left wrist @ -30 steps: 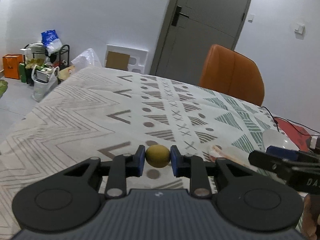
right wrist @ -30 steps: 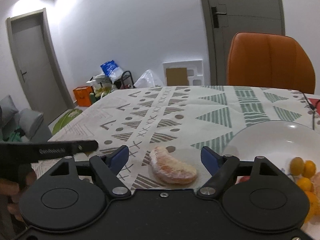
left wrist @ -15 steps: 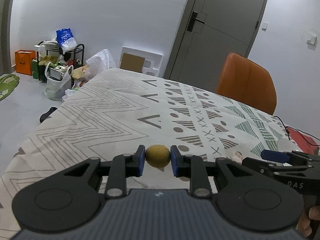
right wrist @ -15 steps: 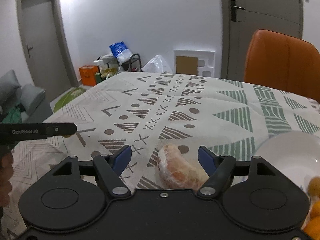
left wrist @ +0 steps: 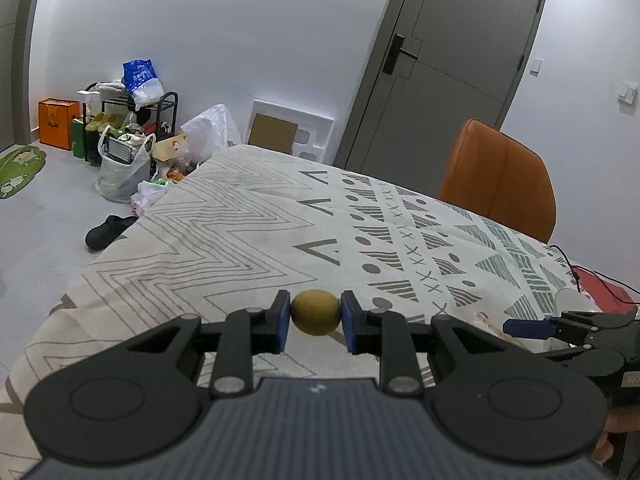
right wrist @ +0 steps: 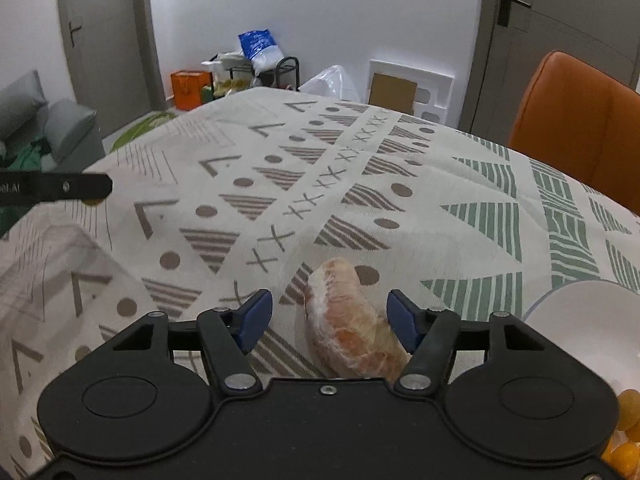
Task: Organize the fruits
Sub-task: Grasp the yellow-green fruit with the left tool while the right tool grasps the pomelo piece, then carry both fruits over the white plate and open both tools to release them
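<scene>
Yellow-green and round, the small fruit (left wrist: 315,312) sat clamped between the blue pads (left wrist: 283,326) of the left tongs (left wrist: 315,326), held clear above the patterned tabletop (left wrist: 224,236). The right tongs (right wrist: 329,320) stood parted, with their jaws having just been closing. Between those jaws, on the tabletop, lay a peeled citrus segment (right wrist: 352,324). It sat nearer the right pad (right wrist: 402,320), with a clear gap at the left pad; contact at the right pad could not be determined. To the right of the right tongs stood a white bowl (right wrist: 576,320), and small orange fruits (right wrist: 628,412) showed at the lower right edge. Beyond both tongs, an orange chair (left wrist: 500,184) stood at the far side of the tabletop.
</scene>
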A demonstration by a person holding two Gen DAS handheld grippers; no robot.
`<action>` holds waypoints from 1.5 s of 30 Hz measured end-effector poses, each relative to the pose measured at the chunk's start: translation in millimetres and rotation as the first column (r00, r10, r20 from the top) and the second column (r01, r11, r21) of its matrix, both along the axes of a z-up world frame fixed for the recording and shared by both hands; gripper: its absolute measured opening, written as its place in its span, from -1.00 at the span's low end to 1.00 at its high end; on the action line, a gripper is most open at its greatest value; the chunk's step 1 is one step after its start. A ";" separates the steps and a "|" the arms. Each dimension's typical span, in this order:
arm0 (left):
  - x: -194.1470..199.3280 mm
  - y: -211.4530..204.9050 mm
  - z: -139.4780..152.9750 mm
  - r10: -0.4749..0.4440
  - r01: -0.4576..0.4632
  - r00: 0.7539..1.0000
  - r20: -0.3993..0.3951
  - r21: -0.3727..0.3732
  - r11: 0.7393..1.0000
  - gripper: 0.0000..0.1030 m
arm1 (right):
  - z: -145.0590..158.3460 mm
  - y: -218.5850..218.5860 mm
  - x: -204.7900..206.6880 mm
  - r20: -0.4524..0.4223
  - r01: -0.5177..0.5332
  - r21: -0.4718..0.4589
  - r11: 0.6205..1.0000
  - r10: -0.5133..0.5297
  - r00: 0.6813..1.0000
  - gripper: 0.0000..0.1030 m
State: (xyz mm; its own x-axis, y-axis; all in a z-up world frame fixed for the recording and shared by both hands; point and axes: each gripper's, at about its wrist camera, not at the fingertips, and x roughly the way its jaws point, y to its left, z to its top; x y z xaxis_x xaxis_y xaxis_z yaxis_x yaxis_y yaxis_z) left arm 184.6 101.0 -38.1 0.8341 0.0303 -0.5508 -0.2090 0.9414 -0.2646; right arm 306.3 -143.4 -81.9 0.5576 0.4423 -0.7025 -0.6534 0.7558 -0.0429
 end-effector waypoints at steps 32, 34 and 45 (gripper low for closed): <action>-24.7 -31.8 21.4 -0.073 0.073 0.996 0.047 0.013 0.997 -0.51 | 41.5 -21.7 -47.0 0.092 0.088 0.118 0.989 -0.099 0.991 -0.30; -23.9 -40.3 24.1 -0.090 0.089 0.995 0.052 0.023 0.996 -0.51 | 45.1 -29.4 -47.7 0.096 0.104 0.141 0.985 -0.118 0.988 -0.30; -11.2 -84.9 29.3 -0.167 0.164 0.985 0.048 0.060 0.985 -0.51 | 60.9 -72.5 -51.4 0.122 0.178 0.244 0.953 -0.212 0.970 -0.30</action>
